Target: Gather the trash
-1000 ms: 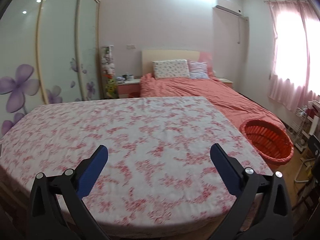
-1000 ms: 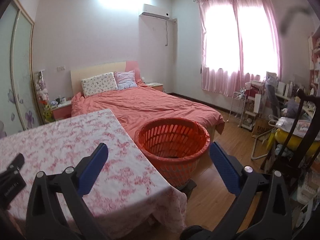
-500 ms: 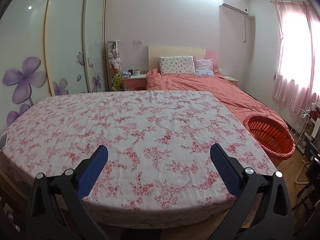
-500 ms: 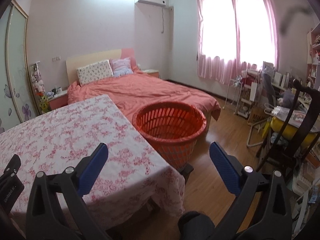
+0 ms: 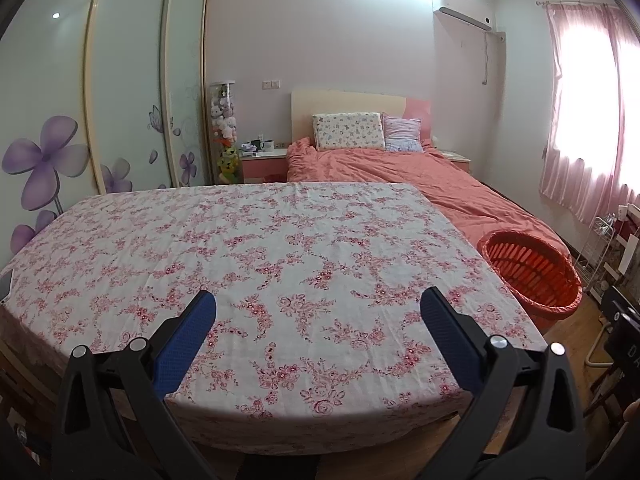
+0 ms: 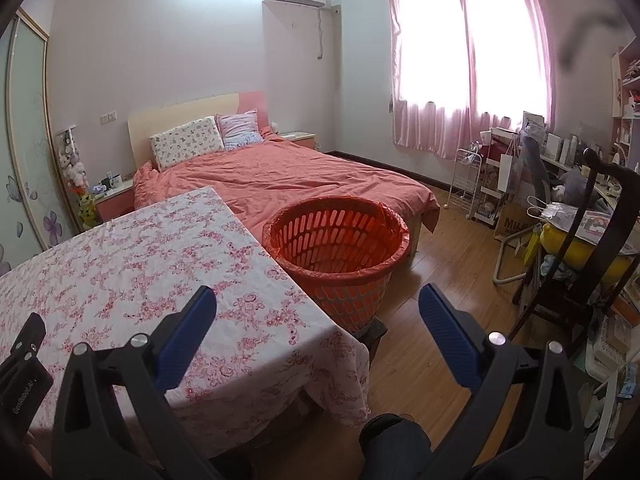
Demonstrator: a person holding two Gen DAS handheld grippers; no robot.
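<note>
An orange slatted basket [image 6: 338, 240] with a red liner stands on the floor at the table's right side; it also shows in the left wrist view [image 5: 530, 274]. No trash shows on the table with the pink floral cloth [image 5: 260, 240]. My left gripper [image 5: 318, 312] is open and empty, held above the table's near edge. My right gripper [image 6: 316, 308] is open and empty, held above the table's right corner, short of the basket. The left gripper's body shows at the lower left of the right wrist view [image 6: 22, 360].
A bed with a salmon cover [image 6: 280, 172] stands behind the table and basket. Sliding wardrobe doors [image 5: 100, 100] line the left wall. A dark chair [image 6: 580, 264], a wire rack [image 6: 468, 180] and a cluttered desk fill the right side. Wooden floor [image 6: 440, 300] lies between basket and chair.
Both grippers have pulled back and risen from the table, so more of its near edge and the floor shows. Both stay open and empty.
</note>
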